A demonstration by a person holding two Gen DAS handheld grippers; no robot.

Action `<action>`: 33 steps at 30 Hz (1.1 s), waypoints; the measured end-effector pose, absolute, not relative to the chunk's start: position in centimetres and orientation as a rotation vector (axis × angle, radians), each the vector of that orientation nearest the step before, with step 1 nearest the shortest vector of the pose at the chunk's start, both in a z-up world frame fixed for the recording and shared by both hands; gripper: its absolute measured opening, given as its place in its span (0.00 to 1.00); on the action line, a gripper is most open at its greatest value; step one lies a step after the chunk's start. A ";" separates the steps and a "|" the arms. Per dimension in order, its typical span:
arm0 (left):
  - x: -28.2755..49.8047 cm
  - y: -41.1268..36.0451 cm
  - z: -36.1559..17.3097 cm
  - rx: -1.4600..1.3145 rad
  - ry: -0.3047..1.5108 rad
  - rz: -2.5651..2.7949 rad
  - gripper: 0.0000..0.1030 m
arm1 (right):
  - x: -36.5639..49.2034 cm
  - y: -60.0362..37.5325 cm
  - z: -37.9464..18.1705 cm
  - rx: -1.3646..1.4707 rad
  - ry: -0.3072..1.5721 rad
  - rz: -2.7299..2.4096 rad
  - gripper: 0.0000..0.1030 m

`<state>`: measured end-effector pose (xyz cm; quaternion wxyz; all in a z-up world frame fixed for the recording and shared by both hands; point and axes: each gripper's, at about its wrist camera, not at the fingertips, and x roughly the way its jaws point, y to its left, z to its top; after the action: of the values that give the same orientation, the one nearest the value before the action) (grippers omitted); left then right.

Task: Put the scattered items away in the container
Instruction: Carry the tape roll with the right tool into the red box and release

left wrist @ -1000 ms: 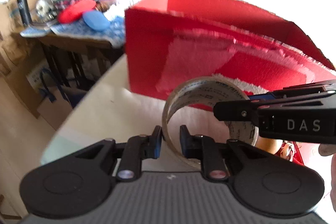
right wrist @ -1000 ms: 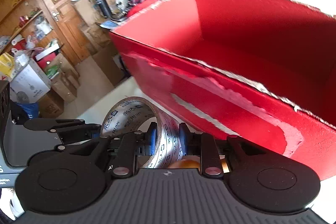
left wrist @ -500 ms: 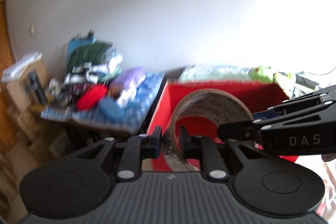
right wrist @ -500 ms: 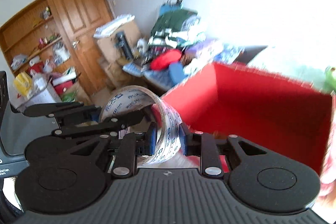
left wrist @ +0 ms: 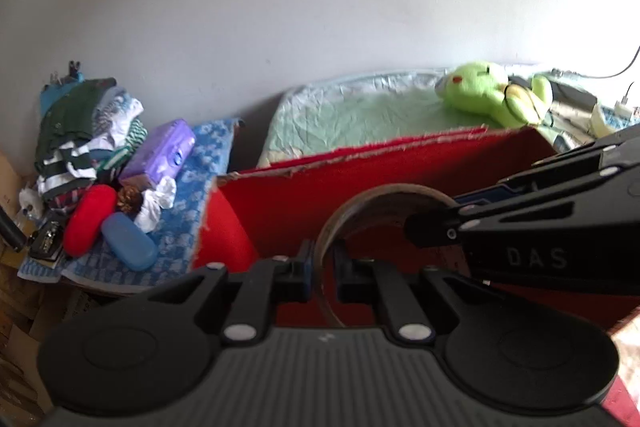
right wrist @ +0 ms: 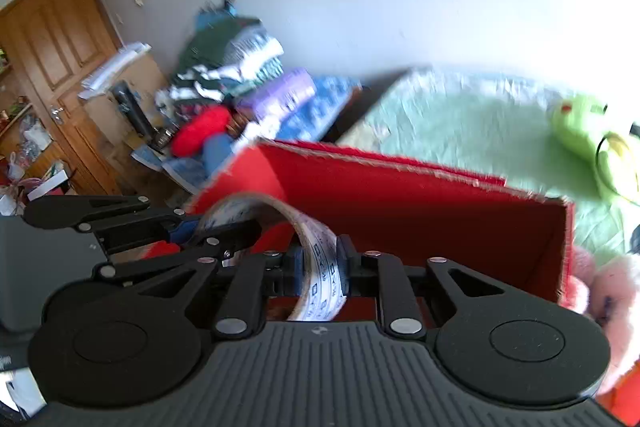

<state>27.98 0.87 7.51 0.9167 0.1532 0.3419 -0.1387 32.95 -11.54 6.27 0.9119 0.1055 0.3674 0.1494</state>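
Tape roll [left wrist: 362, 205] held over red box [left wrist: 280, 195] by both grippers.
Left gripper [left wrist: 322, 269] clamped on its near wall; right gripper [right wrist: 320, 267] pinching the opposite wall, roll above the box's open top.

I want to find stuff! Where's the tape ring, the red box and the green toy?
tape ring [right wrist: 320, 267], right wrist view, printed band.
red box [left wrist: 304, 203], left wrist view, inner wall.
green toy [left wrist: 484, 95], left wrist view, its body.

green plush toy [left wrist: 494, 95], clothes pile [left wrist: 80, 131], wooden door [right wrist: 52, 67]
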 end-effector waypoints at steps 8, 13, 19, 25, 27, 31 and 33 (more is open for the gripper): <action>32.7 0.7 4.2 0.409 0.859 -0.273 0.10 | 37.1 -11.1 3.9 0.206 0.934 0.298 0.16; 34.4 0.8 3.3 0.463 0.920 -0.245 0.11 | 39.3 -10.2 2.8 0.156 0.957 0.283 0.16; 36.0 2.3 2.7 0.403 0.999 -0.193 0.10 | 40.8 -10.1 1.7 0.202 0.940 0.309 0.17; 36.1 2.2 2.6 0.363 0.984 -0.196 0.18 | 41.8 -9.5 0.3 0.162 1.015 0.293 0.18; 35.9 2.0 2.7 0.370 0.962 -0.181 0.20 | 41.8 -9.3 0.2 0.161 1.021 0.314 0.18; 35.7 2.3 2.9 0.356 0.930 -0.178 0.22 | 41.3 -9.1 0.8 0.147 0.979 0.335 0.23; 35.6 2.3 3.1 0.351 0.919 -0.177 0.23 | 41.2 -9.2 1.1 0.141 0.971 0.325 0.26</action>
<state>35.64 2.32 3.07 0.8777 0.1684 0.4406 -0.0850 41.21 -9.21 1.07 0.8695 0.0676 0.4640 0.1552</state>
